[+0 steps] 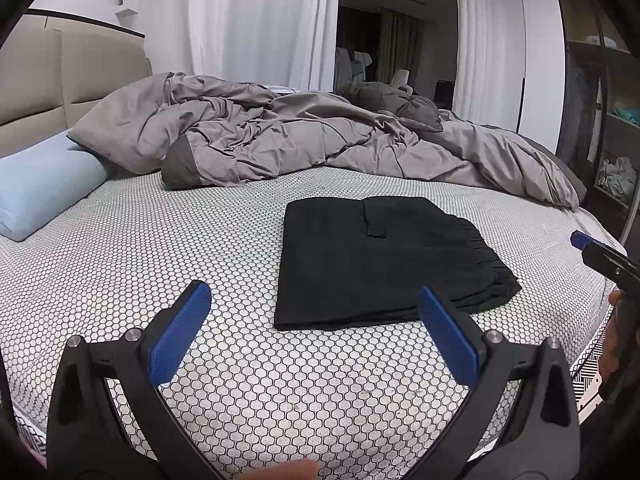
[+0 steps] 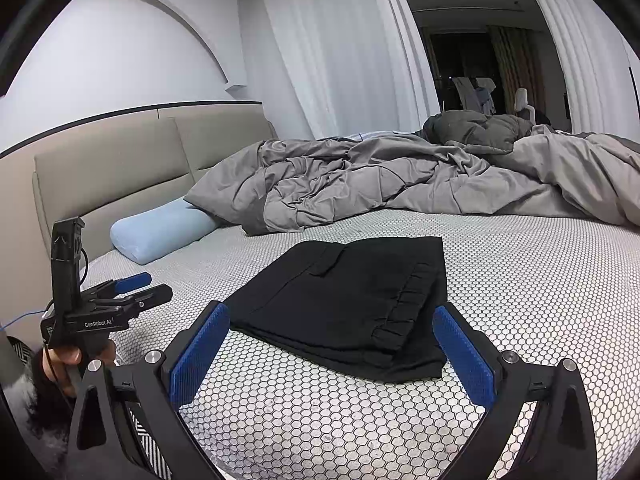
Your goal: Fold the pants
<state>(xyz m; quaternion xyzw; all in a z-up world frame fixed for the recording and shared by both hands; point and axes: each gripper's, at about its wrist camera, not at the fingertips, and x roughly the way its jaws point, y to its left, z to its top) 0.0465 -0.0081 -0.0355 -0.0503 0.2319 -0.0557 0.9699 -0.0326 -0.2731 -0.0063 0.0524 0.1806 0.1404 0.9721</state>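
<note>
Tongs first: left gripper (image 1: 314, 330) with blue ribbed pads (image 1: 180, 334) spread wide apart, holding nothing, hovering over bare bedsheet just short of the garment's near-left edge; right gripper (image 2: 330, 354) likewise gaping, blue pads (image 2: 464, 354) empty, poised just before the gathered corner of the garment.

Between and beyond them: black soft-fabric pants (image 1: 380, 264), lying as a compact rectangular stack of several layers, flat on the white honeycomb-patterned bedsheet (image 1: 160, 240), elastic gathered waistband (image 2: 404, 304) turned toward the right gripper; small flap or pocket tab showing on top; fold apparently finished or very nearly so, judging by the tidy stack.

Handling, as a judgement: light, limp cloth, no stiffness; likely to sag and unfold if lifted by a single top layer; not fragile, not notably slippery against ribbed pads; best taken by pinching all layers at once along the near stacked edge, or at the thick waistband, where bulk gives firm purchase; two opposite corners together for carrying without collapse.

Farther out: crumpled grey quilted duvet (image 1: 280, 136) heaped well behind; pale blue bolster pillow (image 1: 44, 188) at the beige padded headboard (image 1: 60, 76); white sheer curtains (image 1: 260, 20) beyond.
</note>
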